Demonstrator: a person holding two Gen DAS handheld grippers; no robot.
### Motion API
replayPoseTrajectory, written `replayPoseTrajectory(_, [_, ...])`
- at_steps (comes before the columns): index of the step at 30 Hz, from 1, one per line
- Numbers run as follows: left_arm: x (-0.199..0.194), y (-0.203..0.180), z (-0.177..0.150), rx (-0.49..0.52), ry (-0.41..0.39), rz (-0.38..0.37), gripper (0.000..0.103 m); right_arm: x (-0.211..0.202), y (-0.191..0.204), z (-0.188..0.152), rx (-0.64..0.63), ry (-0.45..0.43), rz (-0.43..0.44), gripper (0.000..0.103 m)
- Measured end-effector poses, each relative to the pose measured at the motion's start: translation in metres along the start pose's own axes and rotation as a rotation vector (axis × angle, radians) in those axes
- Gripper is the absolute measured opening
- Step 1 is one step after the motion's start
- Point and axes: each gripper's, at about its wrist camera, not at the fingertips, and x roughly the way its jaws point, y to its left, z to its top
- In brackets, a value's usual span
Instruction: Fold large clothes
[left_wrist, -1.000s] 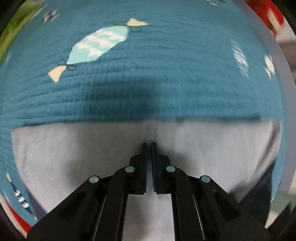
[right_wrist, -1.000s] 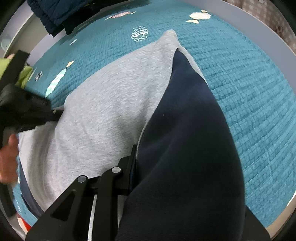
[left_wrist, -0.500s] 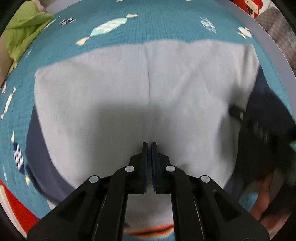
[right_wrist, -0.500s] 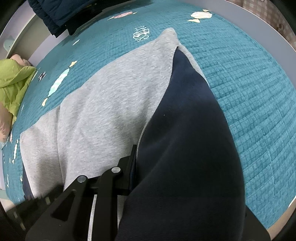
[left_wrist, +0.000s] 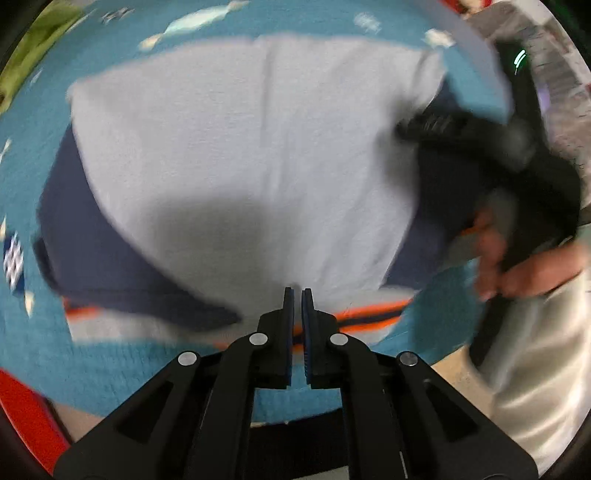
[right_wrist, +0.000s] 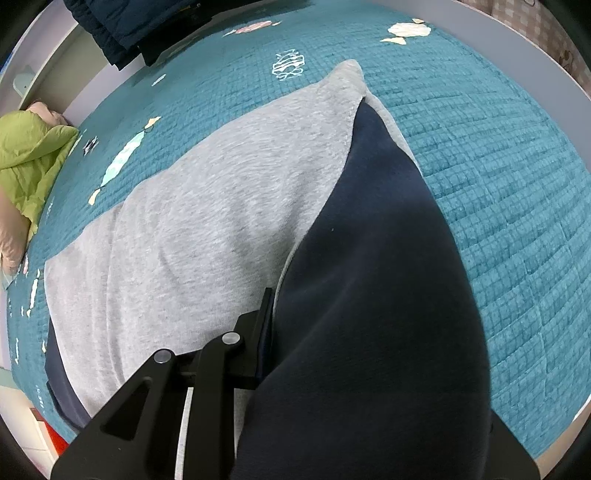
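Observation:
A grey sweatshirt (left_wrist: 258, 147) with navy sleeves and an orange-striped hem lies on a teal bedspread (left_wrist: 110, 369). My left gripper (left_wrist: 297, 295) is shut and empty, above the sweatshirt's hem at the near edge of the bed. My right gripper (right_wrist: 271, 295) is shut on the navy sleeve (right_wrist: 369, 295), which drapes over its right finger and hides it. The grey body (right_wrist: 203, 221) spreads away to the left. In the left wrist view the right gripper (left_wrist: 461, 133) sits at the garment's right side with a hand behind it.
The teal bedspread (right_wrist: 498, 184) has fish and candy prints. A green quilt (right_wrist: 29, 155) lies at the far left, dark clothing (right_wrist: 122, 26) at the head. A grey bed rim (right_wrist: 517, 48) runs along the right. A red object (left_wrist: 22, 417) is near the left corner.
My left gripper has pulled back from the far fold of the grey body to the near hem, staying shut. The right gripper holds the navy sleeve unmoved.

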Motion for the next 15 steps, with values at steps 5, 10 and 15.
replayPoseTrajectory(5, [-0.017,0.016,0.09,-0.063,-0.113,-0.001,0.006,-0.002,-0.003,-0.002,0.006,-0.013,0.011,0.023])
replayPoseTrajectory(10, [0.031,0.047,0.206,-0.119,-0.099,0.061,0.006,-0.002,-0.004,-0.002,0.035,-0.002,0.012,0.024])
replayPoseTrajectory(15, [0.071,0.069,0.207,-0.18,-0.049,0.052,0.005,-0.002,-0.005,-0.001,0.048,0.007,0.017,0.024])
